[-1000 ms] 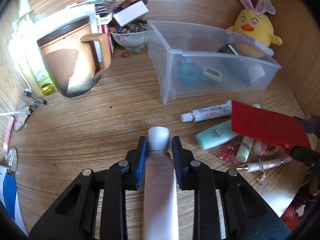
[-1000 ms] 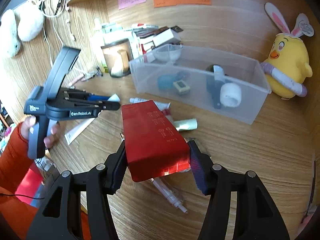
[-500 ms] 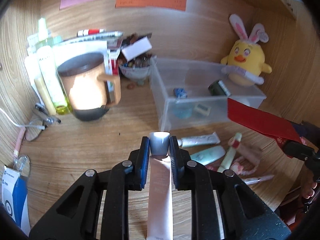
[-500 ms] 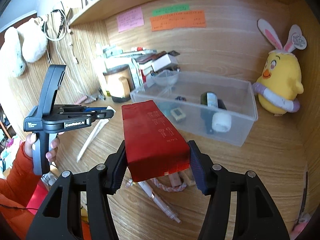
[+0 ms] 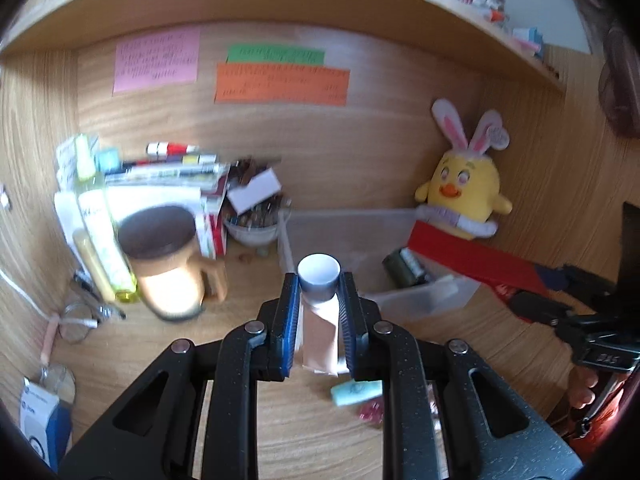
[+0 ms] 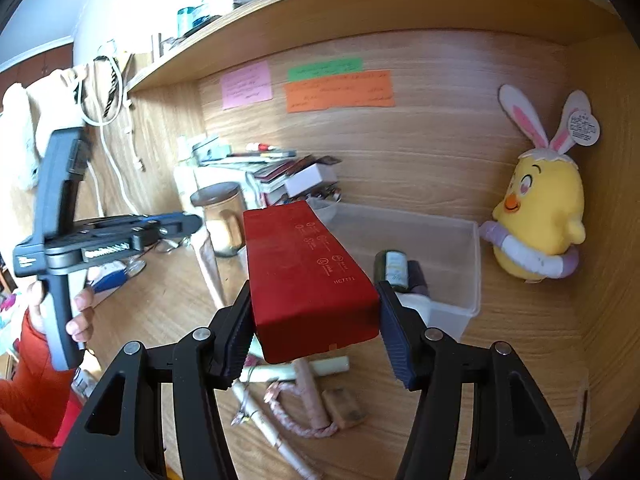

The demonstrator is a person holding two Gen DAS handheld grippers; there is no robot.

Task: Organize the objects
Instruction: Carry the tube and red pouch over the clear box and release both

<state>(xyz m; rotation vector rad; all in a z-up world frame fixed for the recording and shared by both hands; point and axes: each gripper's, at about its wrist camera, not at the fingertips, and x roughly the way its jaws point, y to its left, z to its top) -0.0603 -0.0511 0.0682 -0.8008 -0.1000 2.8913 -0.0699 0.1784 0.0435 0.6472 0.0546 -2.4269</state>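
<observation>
My left gripper (image 5: 319, 280) is shut on a pale pink tube (image 5: 320, 332) with a white cap, held above the desk in front of the clear plastic bin (image 5: 424, 300). The right wrist view shows the same left gripper (image 6: 188, 222) at the left, with a hand on its handle and the tube hanging from it. My right gripper (image 6: 315, 288) is shut on a long red box (image 6: 304, 264), lifted near the bin (image 6: 468, 280). That red box (image 5: 472, 260) juts in from the right in the left wrist view. A dark bottle (image 6: 392, 266) lies in the bin.
A lidded mug (image 5: 168, 264), bottles and a bowl of beads (image 5: 252, 228) crowd the back left. A yellow plush chick (image 5: 468, 192) sits behind the bin. A teal tube (image 5: 356, 392), pens and a pink cord (image 6: 296, 420) lie on the desk below. A shelf hangs overhead.
Both grippers have risen from the desk with the tube and the red box still held. Both views have tilted up, so the back wall, notes and shelf show.
</observation>
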